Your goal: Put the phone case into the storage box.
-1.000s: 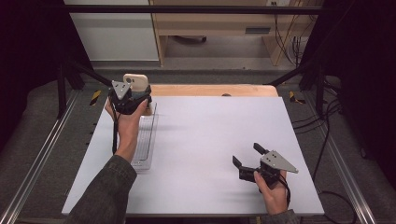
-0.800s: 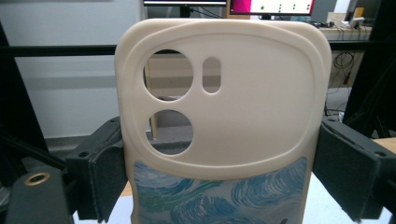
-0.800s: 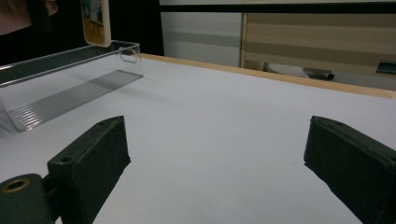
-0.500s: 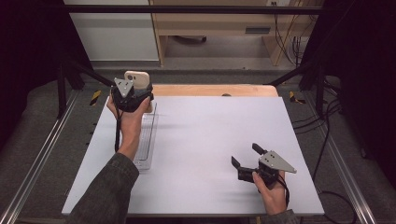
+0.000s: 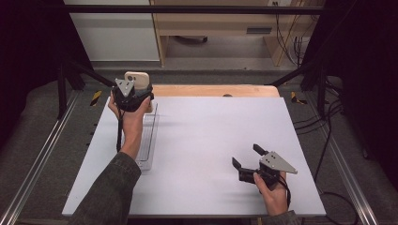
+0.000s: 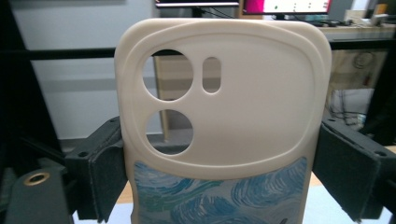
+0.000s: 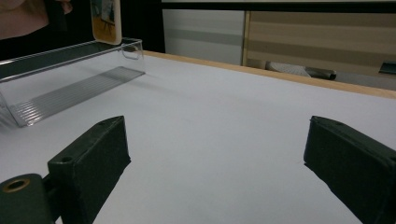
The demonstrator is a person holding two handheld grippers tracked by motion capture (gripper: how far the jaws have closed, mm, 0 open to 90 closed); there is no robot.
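We record one cream silicone phone case [image 6: 223, 116], three camera cut-outs, blue swirl print below, no legible writing, clamped upright between the left gripper [image 5: 133, 96] fingers [image 6: 100, 170]. Right gripper [image 5: 247, 161] fingers [image 7: 88, 156] stand apart, holding nothing.

My left gripper [image 5: 133, 91] is raised at the far left, jaws clamped. My right gripper [image 5: 245, 161] rests near right, jaws wide apart.

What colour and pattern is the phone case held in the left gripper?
Cream phone case with blue swirling brushstrokes on its lower part, clearest in the left gripper view.
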